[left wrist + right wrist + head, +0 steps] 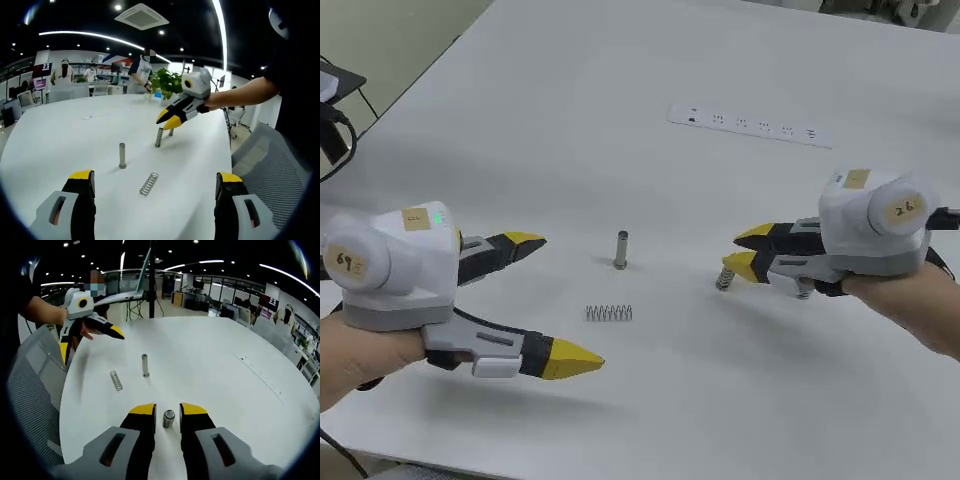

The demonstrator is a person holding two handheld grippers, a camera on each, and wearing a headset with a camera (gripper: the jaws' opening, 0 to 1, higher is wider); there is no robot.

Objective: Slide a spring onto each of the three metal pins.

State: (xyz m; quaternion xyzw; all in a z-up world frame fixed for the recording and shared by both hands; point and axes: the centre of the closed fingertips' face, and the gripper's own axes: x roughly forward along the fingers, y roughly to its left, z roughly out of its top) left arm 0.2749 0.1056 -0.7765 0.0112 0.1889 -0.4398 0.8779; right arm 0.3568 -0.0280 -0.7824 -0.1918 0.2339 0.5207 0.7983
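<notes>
Left gripper (550,300) held wide open, empty, near loose spring (609,313) lying flat beside bare pin (621,250); right gripper (167,411) narrowly parted around sprung pin (168,419), unclamped. Risk: spring rolled away or pin toppled by off-centre pinch

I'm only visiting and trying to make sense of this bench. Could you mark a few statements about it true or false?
1. A loose spring lies flat on the table. True.
2. The middle pin already wears a spring. False: it stands upright and bare.
3. The left gripper has its fingers spread wide and holds nothing. True.
4. The right gripper is gripping the loose spring. False: its fingers stand on either side of an upright sprung pin, away from that spring.
</notes>
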